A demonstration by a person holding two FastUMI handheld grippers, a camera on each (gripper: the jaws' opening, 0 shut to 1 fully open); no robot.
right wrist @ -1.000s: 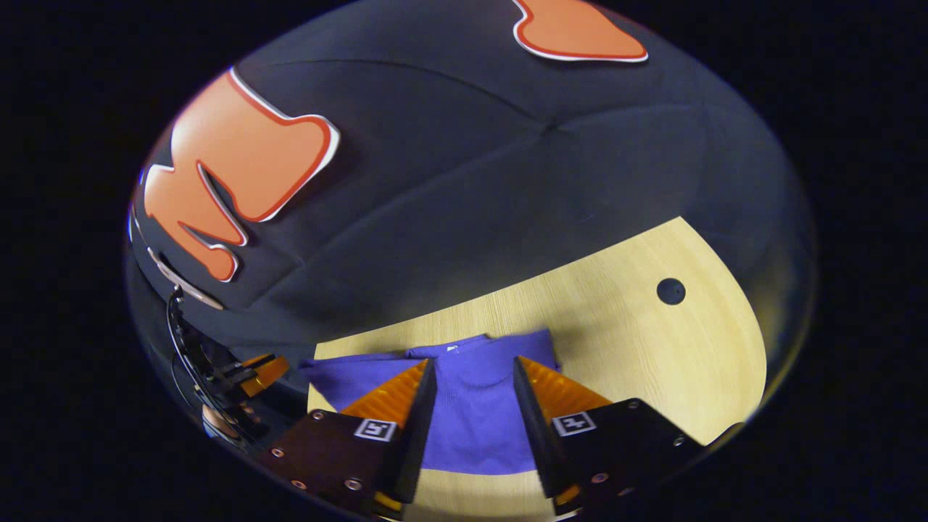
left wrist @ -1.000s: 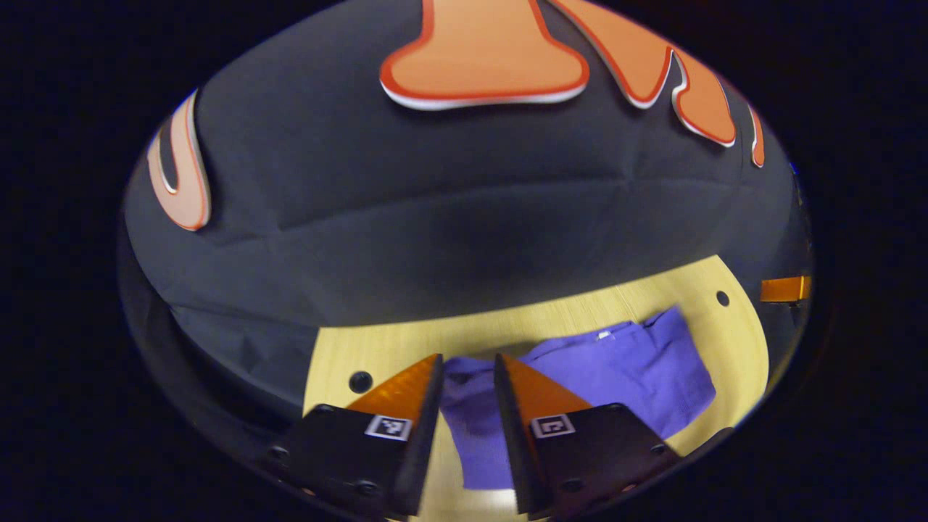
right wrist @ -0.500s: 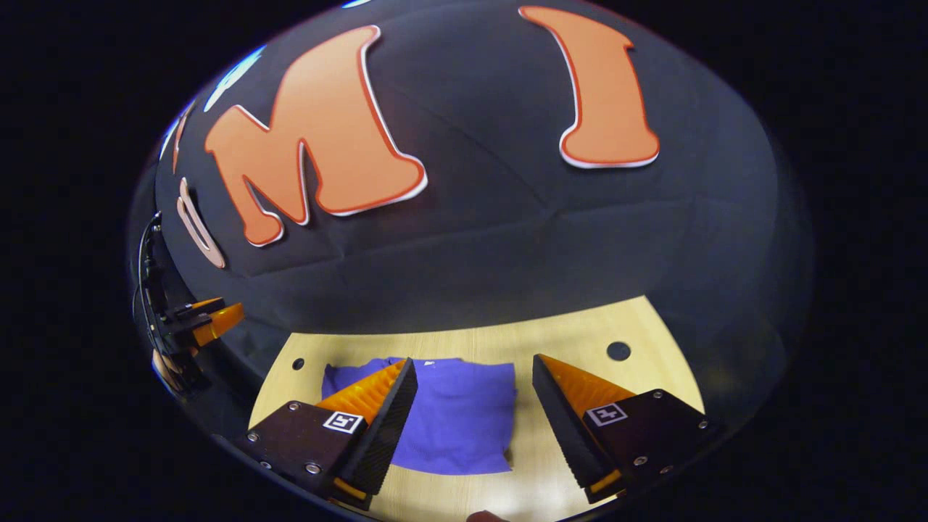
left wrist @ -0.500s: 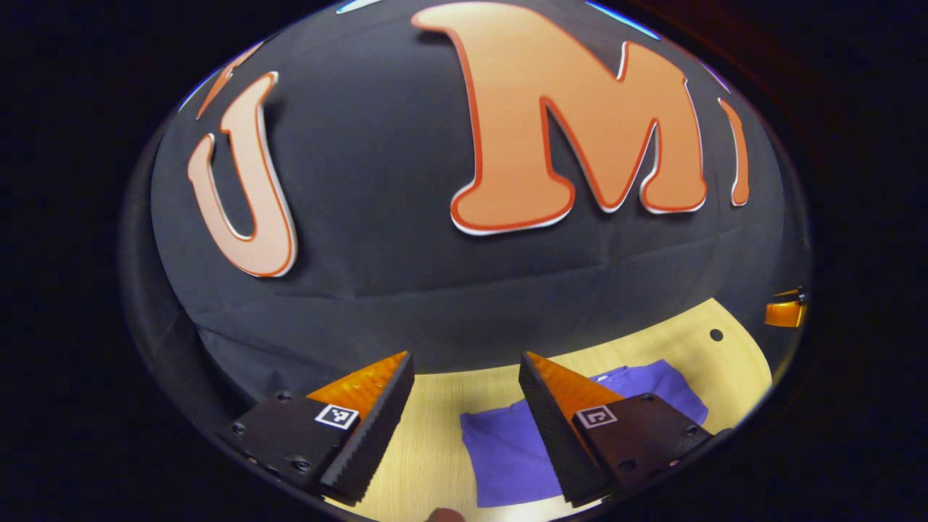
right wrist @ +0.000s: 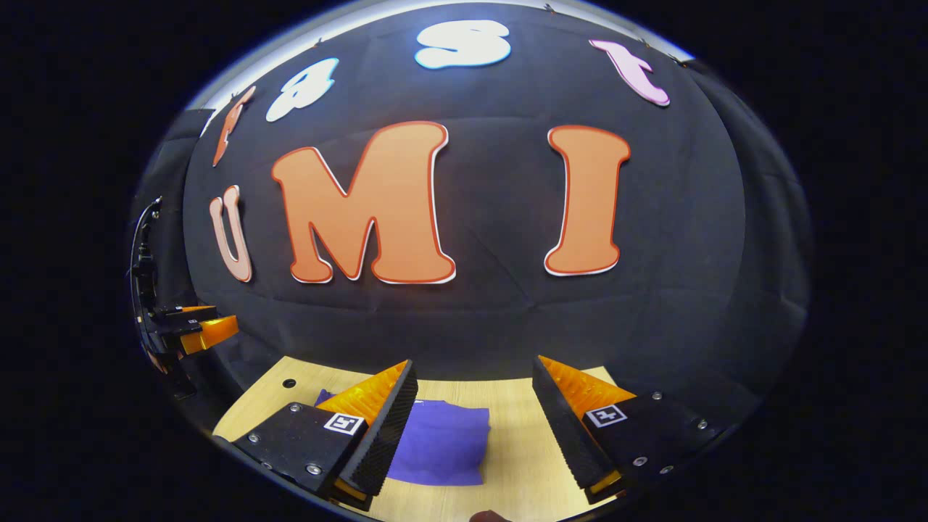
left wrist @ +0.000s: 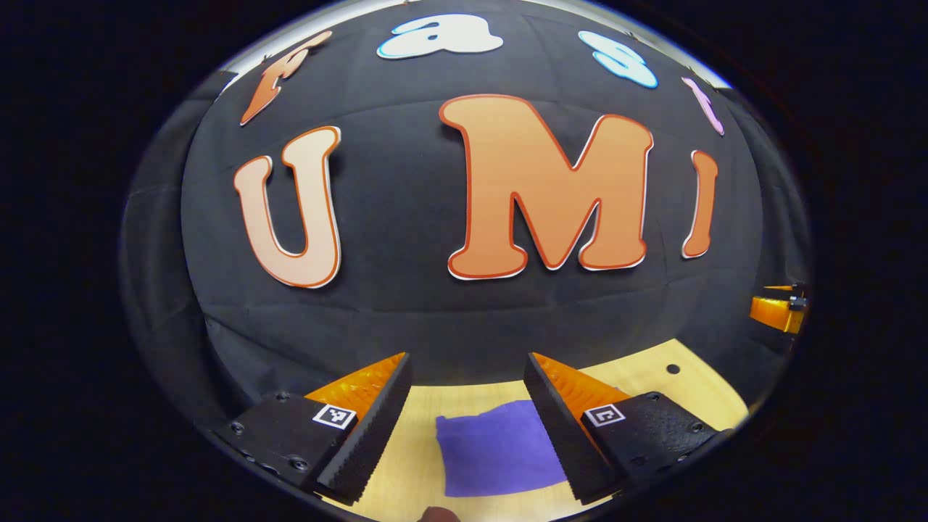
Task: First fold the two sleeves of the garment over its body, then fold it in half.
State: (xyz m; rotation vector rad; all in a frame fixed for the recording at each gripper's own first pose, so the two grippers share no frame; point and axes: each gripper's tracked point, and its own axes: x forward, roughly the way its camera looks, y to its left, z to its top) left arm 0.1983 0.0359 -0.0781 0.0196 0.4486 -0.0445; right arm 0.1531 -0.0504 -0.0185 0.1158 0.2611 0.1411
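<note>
On the table [left wrist: 406,442], the folded garment [left wrist: 496,449] lies below both gaping tools.

A folded purple garment [left wrist: 496,449] lies flat on the light wooden table [left wrist: 406,464].

No readable text, brand or number shows on the things here. Each gripper finger carries a small square black-and-white marker [left wrist: 334,416], a coded pattern, not lettering.
</note>
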